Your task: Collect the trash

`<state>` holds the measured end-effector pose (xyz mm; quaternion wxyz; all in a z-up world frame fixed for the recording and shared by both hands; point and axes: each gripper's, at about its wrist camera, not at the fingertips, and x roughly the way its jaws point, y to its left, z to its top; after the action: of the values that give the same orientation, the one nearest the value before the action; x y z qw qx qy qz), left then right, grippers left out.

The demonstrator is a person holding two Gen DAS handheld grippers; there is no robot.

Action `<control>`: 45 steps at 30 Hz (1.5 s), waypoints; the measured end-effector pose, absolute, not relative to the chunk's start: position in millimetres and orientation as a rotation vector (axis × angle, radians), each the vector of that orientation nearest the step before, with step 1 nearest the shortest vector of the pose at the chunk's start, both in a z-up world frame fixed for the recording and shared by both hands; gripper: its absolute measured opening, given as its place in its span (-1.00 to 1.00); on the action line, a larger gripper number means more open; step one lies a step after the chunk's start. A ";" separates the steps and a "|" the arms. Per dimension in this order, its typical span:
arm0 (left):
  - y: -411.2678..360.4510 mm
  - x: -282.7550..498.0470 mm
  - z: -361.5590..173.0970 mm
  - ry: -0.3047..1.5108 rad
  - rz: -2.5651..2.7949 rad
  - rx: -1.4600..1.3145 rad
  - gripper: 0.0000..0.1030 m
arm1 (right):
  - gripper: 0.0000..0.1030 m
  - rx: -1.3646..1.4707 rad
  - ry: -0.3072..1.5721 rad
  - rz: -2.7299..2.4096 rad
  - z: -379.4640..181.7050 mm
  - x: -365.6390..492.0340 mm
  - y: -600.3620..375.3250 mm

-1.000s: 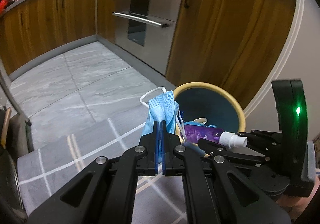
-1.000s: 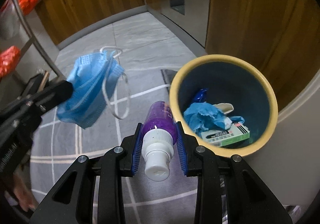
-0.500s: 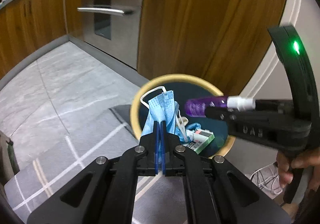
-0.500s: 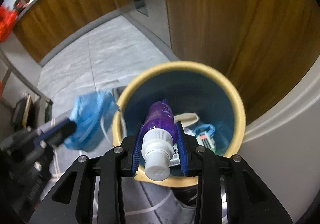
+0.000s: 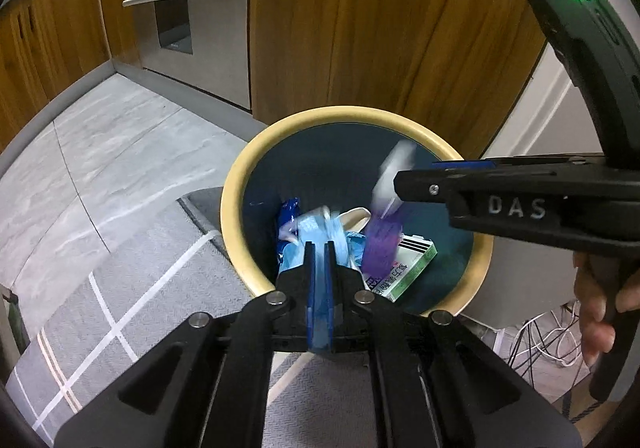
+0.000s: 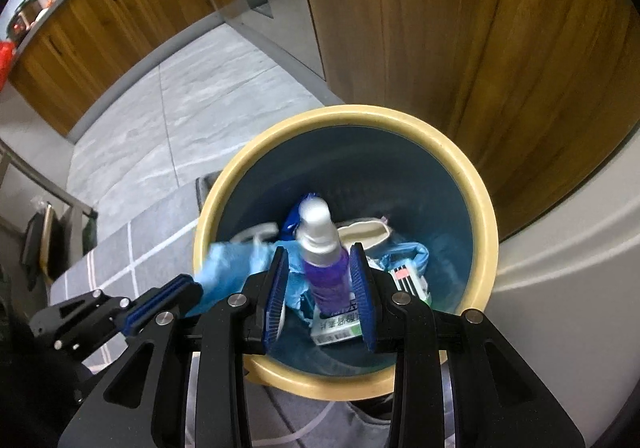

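Note:
A round bin [image 5: 236, 184] with a yellow rim and dark blue inside stands on the floor; it also shows in the right wrist view [image 6: 486, 232]. My right gripper [image 6: 320, 280] is open over the bin, and the purple spray bottle [image 6: 324, 264] falls blurred between its fingers, also seen in the left wrist view [image 5: 384, 236]. My left gripper [image 5: 319, 248] has its jaws slightly parted, with the blue face mask [image 5: 316, 228] blurred just past its tips over the bin. In the bin lie a green and white box [image 5: 408, 268] and blue wrappers.
Wooden cabinets [image 5: 360, 28] and a steel oven [image 5: 176, 8] stand behind the bin. A grey rug with white lines [image 5: 132, 288] lies in front. A white wall base [image 6: 560, 248] is at the right, with cables [image 5: 548, 340] on the floor.
Both grippers moved over the bin. The right gripper opened and let go of the purple bottle, which tips downward. The left jaws parted and the mask slips forward into the bin.

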<state>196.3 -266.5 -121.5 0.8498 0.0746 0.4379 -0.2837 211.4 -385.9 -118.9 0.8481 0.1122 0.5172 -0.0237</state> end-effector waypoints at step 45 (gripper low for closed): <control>-175.1 54.4 -3.9 0.760 -0.446 0.141 0.89 | 0.90 0.147 0.791 -0.079 -14.5 25.0 -354.9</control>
<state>54.4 -175.1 -3.9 0.9022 0.0682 0.3674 -0.2156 25.0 -354.9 -14.5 0.9194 0.0718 0.3847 -0.0386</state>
